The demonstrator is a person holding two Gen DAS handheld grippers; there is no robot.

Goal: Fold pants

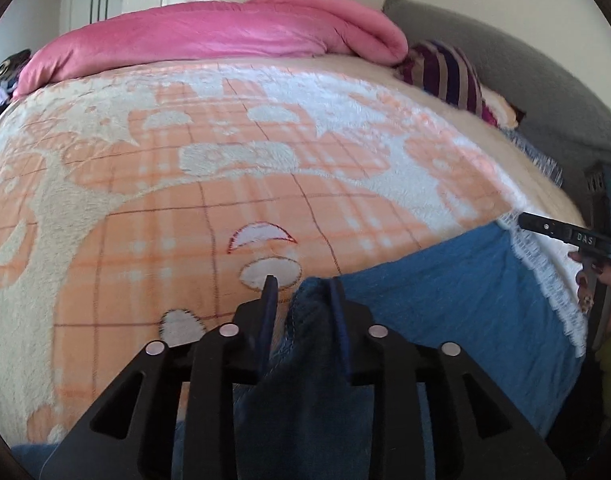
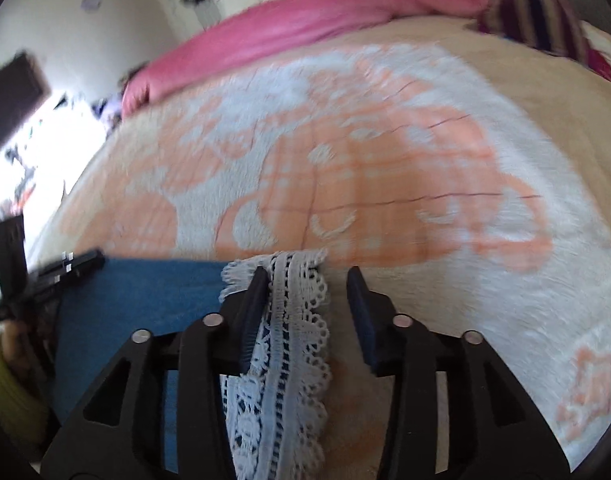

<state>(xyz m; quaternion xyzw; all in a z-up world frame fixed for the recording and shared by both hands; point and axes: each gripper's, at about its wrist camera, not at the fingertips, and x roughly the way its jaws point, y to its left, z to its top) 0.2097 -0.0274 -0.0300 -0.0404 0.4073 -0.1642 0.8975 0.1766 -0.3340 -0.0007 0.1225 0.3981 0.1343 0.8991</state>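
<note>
Blue pants (image 1: 457, 304) with a white lace hem (image 1: 545, 280) lie on the bed's near edge. My left gripper (image 1: 303, 284) is open, its jaws apart around a bunched blue end of the pants (image 1: 309, 320). My right gripper (image 2: 307, 276) is open, jaws wide apart over the lace hem (image 2: 289, 320), which lies between them against the left finger (image 2: 253, 304). The blue cloth (image 2: 145, 300) spreads left of it. Each gripper shows at the edge of the other's view: the right one (image 1: 565, 236), the left one (image 2: 53, 276).
An orange and white plush blanket (image 1: 225, 184) covers the bed. A rolled pink quilt (image 1: 225, 32) and a striped pillow (image 1: 445, 72) lie at the far side. A grey headboard (image 1: 525, 60) stands at the right. White wardrobes stand behind.
</note>
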